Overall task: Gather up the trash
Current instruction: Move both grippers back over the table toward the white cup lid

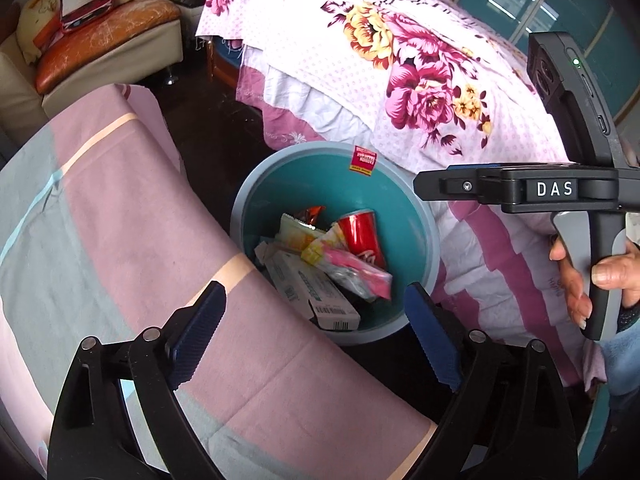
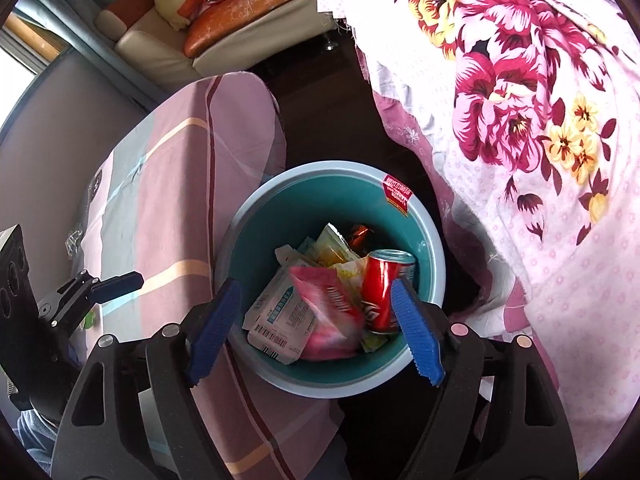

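Round teal plastic bin [image 2: 424, 240] on dark floor between striped pink tablecloth [image 2: 168, 184] and floral pink bedspread [image 2: 520, 120], holding red soda can [image 2: 382, 284], pink wrapper [image 2: 328, 312], white carton [image 2: 276, 320]; right gripper [image 2: 316, 316] above, jaws wide, empty; left gripper [image 1: 316, 320] likewise spread, empty

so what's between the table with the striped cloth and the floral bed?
The teal bin stands in that gap on the dark floor, holding a red can and wrappers. Both wrist views show it.
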